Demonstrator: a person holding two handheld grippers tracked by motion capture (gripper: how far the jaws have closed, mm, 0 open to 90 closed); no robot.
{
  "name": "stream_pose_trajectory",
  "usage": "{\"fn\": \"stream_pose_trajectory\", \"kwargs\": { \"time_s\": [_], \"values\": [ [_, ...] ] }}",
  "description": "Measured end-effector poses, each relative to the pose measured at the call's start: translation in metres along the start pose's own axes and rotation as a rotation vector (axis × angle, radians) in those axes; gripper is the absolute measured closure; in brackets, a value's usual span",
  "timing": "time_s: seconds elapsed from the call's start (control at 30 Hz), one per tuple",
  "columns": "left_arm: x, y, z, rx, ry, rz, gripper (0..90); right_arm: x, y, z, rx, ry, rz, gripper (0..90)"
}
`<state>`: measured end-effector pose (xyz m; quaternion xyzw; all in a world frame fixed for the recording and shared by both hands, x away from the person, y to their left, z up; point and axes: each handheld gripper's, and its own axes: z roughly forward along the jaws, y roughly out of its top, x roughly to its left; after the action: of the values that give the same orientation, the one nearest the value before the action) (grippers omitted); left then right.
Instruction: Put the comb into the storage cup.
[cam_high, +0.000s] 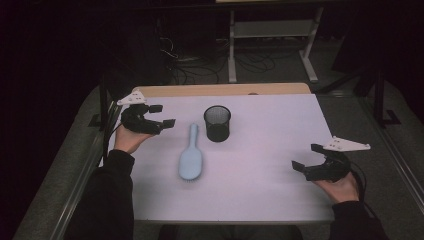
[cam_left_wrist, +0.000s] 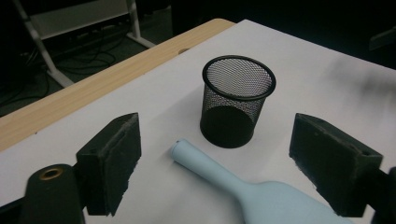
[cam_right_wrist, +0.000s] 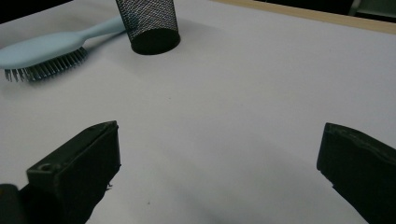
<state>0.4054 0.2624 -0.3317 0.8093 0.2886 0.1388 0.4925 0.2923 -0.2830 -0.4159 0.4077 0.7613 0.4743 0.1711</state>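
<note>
From the high view we are seeing both hands at once: the left gripper (cam_high: 159, 115) is hovering at the far left of the white counter (cam_high: 270, 150), and the right gripper (cam_high: 306, 157) is sitting near the right edge, well apart from everything else. Both pairs of fingers are standing open, with nothing between them.

The left gripper view is giving us what the high view cannot: the open mesh wall of the black pen cup (cam_left_wrist: 237, 100), standing upright, and the rounded end of the brush handle lying just in front of its base (close beside it, whether touching we cannot tell). The right gripper view is showing us the bristles, which are facing down onto the counter.

The hairbrush (cam_high: 190, 156) is pale blue, with a slim handle widening into an oval head. It is lying flat near the middle of the counter, handle pointing away from us toward the cup, head nearer our side, and it is lying between the two grippers, nearer the left one.

The cup is looking empty as far as we are seeing into it.
</note>
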Motion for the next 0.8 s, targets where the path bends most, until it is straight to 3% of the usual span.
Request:
{"fn": "stream_pose_trajectory", "kwargs": {
  "time_s": [0.23,0.43,0.63,0.8],
  "values": [
    [0.001,0.000,0.011,0.003,-0.010,-0.008,24.8,0.003,0.001,0.000,-0.009,0.005,-0.020,0.0],
    [0.001,-0.002,0.019,-0.004,-0.030,-0.016,29.2,0.001,0.000,0.001,0.005,0.004,-0.009,0.0],
    [-0.001,-0.005,0.028,0.026,-0.048,-0.013,36.1,0.001,-0.001,0.003,0.022,0.009,-0.008,0.0],
    [-0.004,-0.007,0.037,0.064,-0.036,-0.007,42.4,0.002,-0.001,0.003,0.024,0.011,-0.011,0.0]
  ]
}}
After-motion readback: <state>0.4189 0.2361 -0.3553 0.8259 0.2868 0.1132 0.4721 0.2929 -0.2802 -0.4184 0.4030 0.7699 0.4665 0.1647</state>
